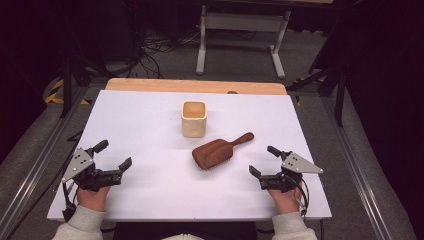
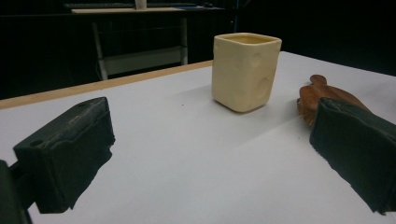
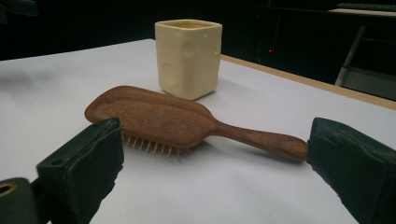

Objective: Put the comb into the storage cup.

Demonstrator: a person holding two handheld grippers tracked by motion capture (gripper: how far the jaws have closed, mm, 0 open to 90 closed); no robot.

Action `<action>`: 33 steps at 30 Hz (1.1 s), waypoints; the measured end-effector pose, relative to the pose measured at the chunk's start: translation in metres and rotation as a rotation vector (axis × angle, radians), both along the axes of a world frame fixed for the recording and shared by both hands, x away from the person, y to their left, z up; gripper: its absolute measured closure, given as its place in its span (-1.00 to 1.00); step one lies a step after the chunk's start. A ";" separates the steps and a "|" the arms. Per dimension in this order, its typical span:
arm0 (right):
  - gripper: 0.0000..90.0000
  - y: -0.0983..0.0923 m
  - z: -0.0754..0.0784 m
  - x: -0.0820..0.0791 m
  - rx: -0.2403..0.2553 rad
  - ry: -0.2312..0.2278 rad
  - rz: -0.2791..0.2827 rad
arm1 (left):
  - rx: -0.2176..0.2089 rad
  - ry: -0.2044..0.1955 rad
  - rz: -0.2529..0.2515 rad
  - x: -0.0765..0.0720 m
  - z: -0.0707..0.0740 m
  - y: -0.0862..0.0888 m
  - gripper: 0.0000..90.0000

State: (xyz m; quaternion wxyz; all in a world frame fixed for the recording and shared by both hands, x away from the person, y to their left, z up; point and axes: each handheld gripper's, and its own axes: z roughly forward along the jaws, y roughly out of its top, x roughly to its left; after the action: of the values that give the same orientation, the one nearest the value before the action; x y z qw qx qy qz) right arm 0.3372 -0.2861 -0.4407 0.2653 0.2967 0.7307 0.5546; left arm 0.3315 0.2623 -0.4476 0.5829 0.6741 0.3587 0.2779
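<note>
Wooden and dark brown, one hairbrush (image 1: 216, 152) lies bristles down near the middle of the white table (image 1: 150, 130), its handle pointing to the far right. One cream cup (image 1: 194, 118) with a squarish mouth (shallow round dimples show on its sides in both gripper views) stands upright just beyond the brush, apart from it. Two grippers rest at the near edge, one in each hand. At the near left, well apart from both things, the left gripper (image 1: 116, 155) has its jaws spread wide with nothing between them; in the left gripper view the cup (image 2: 245, 71) stands ahead and the brush (image 2: 322, 98) peeks out behind the right-hand jaw. At the near right, the right gripper (image 1: 264, 160) is spread just as wide and holds nothing; it sits near the brush without touching it, and the right gripper view looks between its jaws at the brush (image 3: 168, 121) with the cup (image 3: 188, 58) behind.
</note>
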 end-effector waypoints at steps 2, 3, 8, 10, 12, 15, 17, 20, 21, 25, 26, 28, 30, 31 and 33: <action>-0.90 0.001 0.001 0.000 -0.006 -0.001 0.000 | 0.006 0.008 0.006 0.000 0.001 0.001 -0.96; -0.90 0.002 0.001 0.000 -0.018 0.001 -0.004 | 0.000 0.010 -0.002 0.001 0.002 0.001 -0.96; -0.84 0.003 0.003 0.002 -0.013 0.019 -0.001 | -0.005 0.003 -0.001 -0.001 0.006 0.006 -0.96; -0.77 0.005 0.006 0.003 -0.020 0.037 0.004 | 0.002 -0.002 -0.001 -0.002 0.007 0.006 -0.96; -0.75 0.008 0.010 0.006 -0.041 0.055 0.019 | 0.019 -0.003 -0.004 -0.002 0.007 0.006 -0.96; -0.76 0.014 0.016 0.014 -0.064 0.088 0.030 | 0.038 0.000 -0.017 -0.001 0.008 0.006 -0.96; -0.75 0.018 0.021 0.021 -0.070 0.103 0.052 | 0.026 0.003 -0.019 -0.001 0.008 0.006 -0.96; -0.68 0.025 0.031 0.034 -0.095 0.121 0.068 | 0.021 0.006 -0.018 0.000 0.008 0.008 -0.97; -0.63 0.028 0.035 0.039 -0.106 0.126 0.077 | 0.021 0.006 -0.018 0.000 0.008 0.008 -0.97; -0.50 0.035 0.045 0.052 -0.126 0.124 0.089 | 0.023 0.004 -0.016 0.000 0.008 0.008 -0.97; -0.48 0.037 0.048 0.055 -0.135 0.119 0.091 | 0.023 0.004 -0.017 0.000 0.008 0.008 -0.96; -0.47 0.040 0.052 0.060 -0.136 0.121 0.097 | 0.025 0.007 -0.018 0.000 0.008 0.009 -0.97; -0.47 0.043 0.054 0.066 -0.133 0.125 0.101 | 0.022 0.006 -0.017 0.000 0.008 0.009 -0.97; -0.47 0.044 0.056 0.068 -0.131 0.130 0.102 | 0.021 0.006 -0.017 0.000 0.008 0.010 -0.97; -0.47 0.046 0.058 0.076 -0.130 0.148 0.113 | 0.020 0.005 -0.015 -0.001 0.008 0.010 -0.97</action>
State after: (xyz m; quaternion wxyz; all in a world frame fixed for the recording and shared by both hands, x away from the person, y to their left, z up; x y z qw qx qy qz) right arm 0.4132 -0.2397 -0.3831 0.1975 0.2772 0.7984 0.4967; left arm 0.3309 0.2727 -0.4397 0.5772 0.6833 0.3523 0.2752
